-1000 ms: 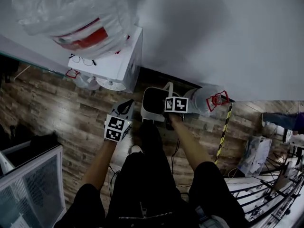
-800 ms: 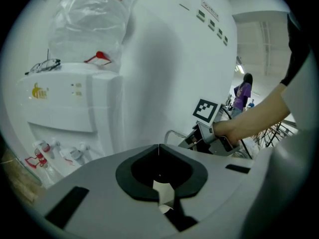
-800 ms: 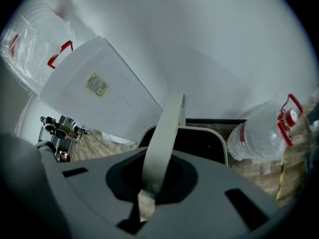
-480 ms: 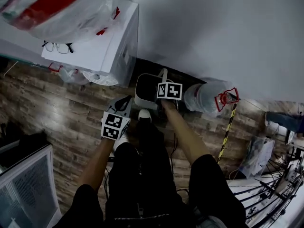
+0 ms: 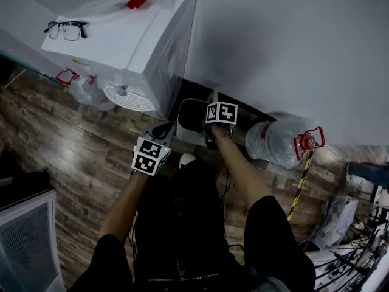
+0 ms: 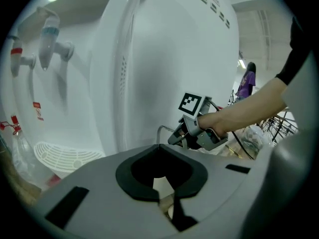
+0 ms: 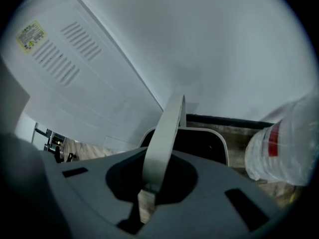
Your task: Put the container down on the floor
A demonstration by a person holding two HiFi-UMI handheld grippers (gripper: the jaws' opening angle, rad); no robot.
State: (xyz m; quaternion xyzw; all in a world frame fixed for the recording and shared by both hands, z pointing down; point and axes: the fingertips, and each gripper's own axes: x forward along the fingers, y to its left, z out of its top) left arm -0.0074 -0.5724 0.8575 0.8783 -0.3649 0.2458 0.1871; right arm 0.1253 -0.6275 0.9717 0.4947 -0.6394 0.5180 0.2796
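Your right gripper (image 7: 148, 195) has its fingers clenched on the flat pale handle (image 7: 167, 133) of the container (image 5: 187, 135). The band rises steeply from between the fingers toward the upper middle of the right gripper view. The container is a small light bin with a dark inside. It hangs under that gripper in the middle of the head view, at the foot of the white wall (image 5: 292, 47). It sits between the water dispenser (image 5: 140, 53) on the left and the big clear water bottle (image 5: 279, 142) on the right. The pictures do not show whether its base touches the wooden floor (image 5: 73, 145).

Your left gripper (image 6: 164, 195) has its fingers closed together with nothing between them. In the head view it sits left of centre, just below and left of the container, and apart from it. Its own view looks past the dispenser's side toward your right hand (image 6: 224, 123). The dispenser's taps (image 6: 50, 39) are at the upper left of that view and the drip tray (image 6: 65, 156) is at the lower left.

A pair of glasses (image 5: 65, 29) lies on top of the dispenser at the upper left of the head view. The bottle lies tilted, with its red cap handle (image 5: 309, 140) pointing right. Your legs in dark clothing fill the lower middle of the frame.
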